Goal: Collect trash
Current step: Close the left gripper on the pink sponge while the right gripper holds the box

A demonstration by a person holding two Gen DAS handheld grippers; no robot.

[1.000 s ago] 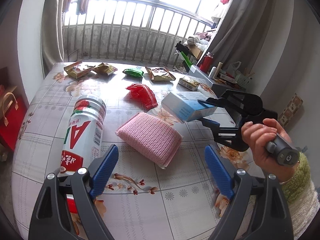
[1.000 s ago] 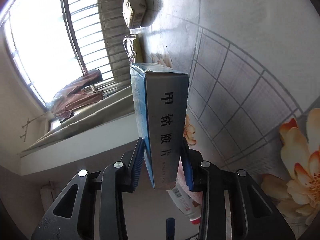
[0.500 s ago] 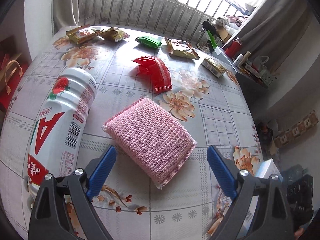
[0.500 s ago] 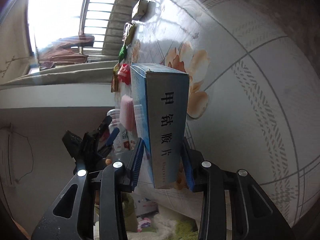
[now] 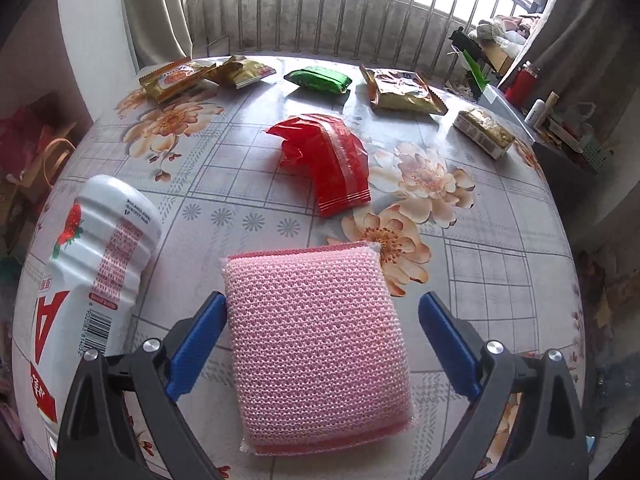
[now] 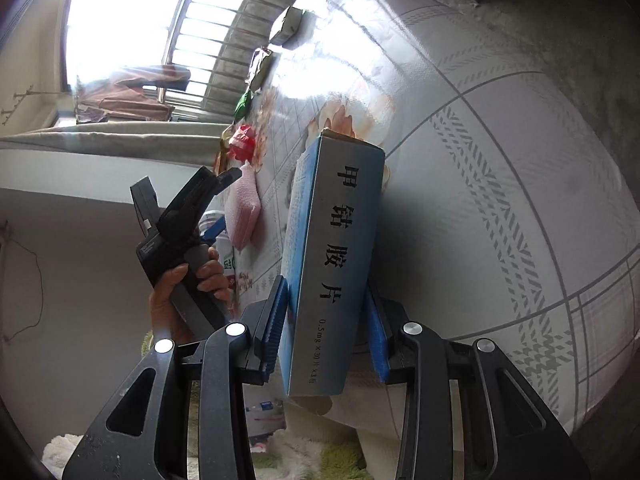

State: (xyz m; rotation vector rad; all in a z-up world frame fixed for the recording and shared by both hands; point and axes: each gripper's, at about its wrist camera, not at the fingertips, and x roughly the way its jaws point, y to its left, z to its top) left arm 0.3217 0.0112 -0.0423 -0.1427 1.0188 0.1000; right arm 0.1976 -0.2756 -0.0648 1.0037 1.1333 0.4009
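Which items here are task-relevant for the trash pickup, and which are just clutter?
Job:
blue-and-white cardboard medicine box, clamped in the right tongs
pink mesh sponge in clear wrap, between the open left tongs
crumpled red plastic wrapper
green foil packet
white plastic bottle lying on its side

Lying about:
red flask
grey curtain

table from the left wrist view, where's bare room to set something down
Bare floral tablecloth lies between the white bottle and crumpled red wrapper, and right of the pink mesh sponge. The far edge is crowded with snack packets.
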